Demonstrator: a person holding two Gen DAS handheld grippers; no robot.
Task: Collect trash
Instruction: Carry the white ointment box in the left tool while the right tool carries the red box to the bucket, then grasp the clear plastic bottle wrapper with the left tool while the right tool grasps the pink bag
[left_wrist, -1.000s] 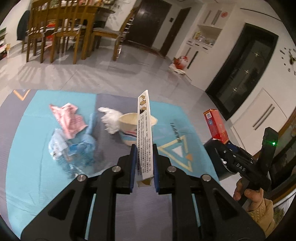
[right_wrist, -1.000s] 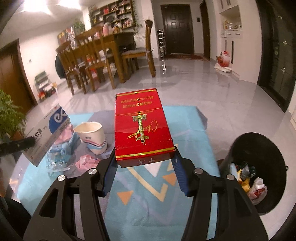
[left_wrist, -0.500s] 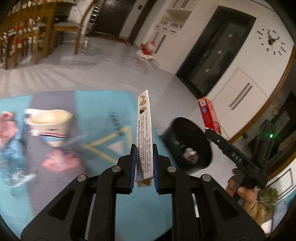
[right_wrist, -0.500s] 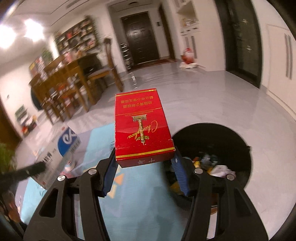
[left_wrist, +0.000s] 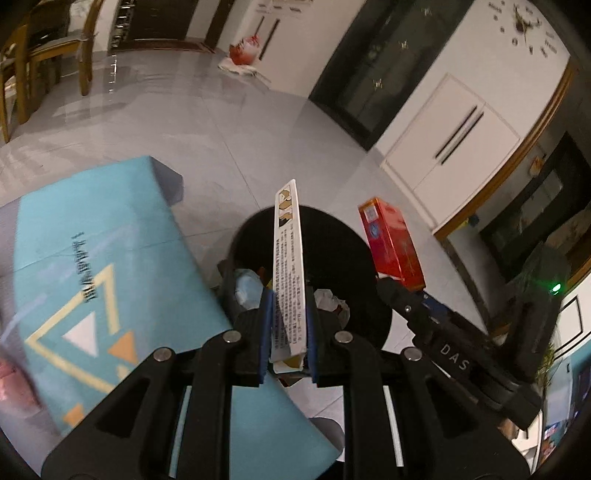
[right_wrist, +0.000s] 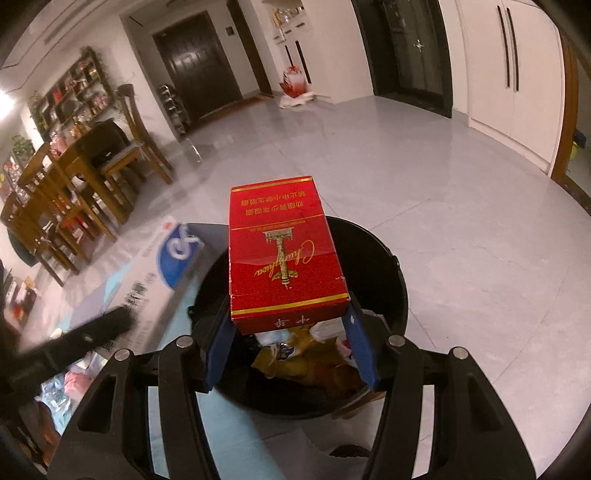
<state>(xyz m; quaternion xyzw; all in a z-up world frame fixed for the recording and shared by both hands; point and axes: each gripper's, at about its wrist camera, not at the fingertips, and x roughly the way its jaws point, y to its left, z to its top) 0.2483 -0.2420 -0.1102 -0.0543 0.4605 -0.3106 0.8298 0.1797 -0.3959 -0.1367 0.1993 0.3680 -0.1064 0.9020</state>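
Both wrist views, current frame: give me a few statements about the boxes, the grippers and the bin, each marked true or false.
1. The right gripper is shut on the red box. True.
2. The left gripper is open with nothing in it. False: it is clamped on the white box, held edge-on.
3. The black bin already holds trash. True.
4. The red box lies at the bottom of the bin. False: it sits between the right gripper's fingers, above the bin's opening.
5. The blue mat lies beside the bin. True.
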